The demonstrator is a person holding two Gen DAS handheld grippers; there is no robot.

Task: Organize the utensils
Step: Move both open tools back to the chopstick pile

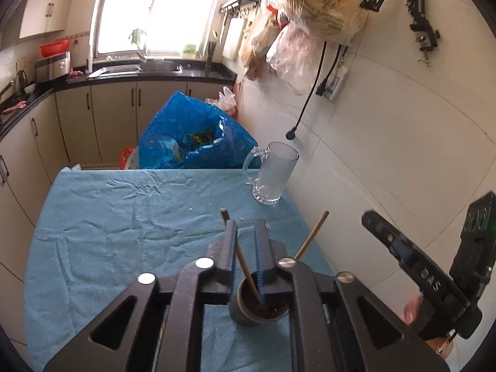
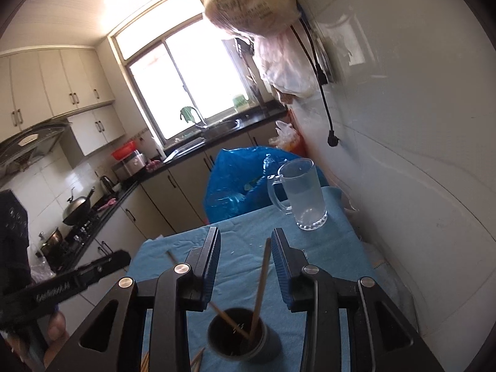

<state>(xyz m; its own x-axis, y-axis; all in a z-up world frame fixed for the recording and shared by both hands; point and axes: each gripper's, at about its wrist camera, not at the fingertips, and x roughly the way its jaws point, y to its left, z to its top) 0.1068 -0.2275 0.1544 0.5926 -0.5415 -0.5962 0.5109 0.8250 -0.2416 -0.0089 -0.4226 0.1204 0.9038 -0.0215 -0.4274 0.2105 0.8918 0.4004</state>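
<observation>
A dark grey cup [image 1: 248, 317] [image 2: 266, 345] stands on the blue cloth close under both grippers, with two wooden chopsticks in it. My left gripper [image 1: 246, 226] hangs over the cup. Its jaws stand slightly apart around one chopstick [image 1: 245, 265], and the pads do not press on it. The second chopstick [image 1: 311, 235] leans out to the right. In the right wrist view, my right gripper [image 2: 246, 241] is open, and an upright chopstick [image 2: 263, 276] stands loose near its right finger. The other chopstick [image 2: 173, 260] leans left behind the left finger. More chopstick tips [image 2: 198, 356] lie by the cup.
An empty glass mug [image 1: 272, 173] [image 2: 305, 198] stands at the table's far right corner by the tiled wall [image 1: 387, 155]. A blue plastic bag [image 1: 186, 130] [image 2: 238, 179] sits beyond the table's far edge. The blue cloth [image 1: 124, 217] stretches away to the left. A kitchen counter runs behind.
</observation>
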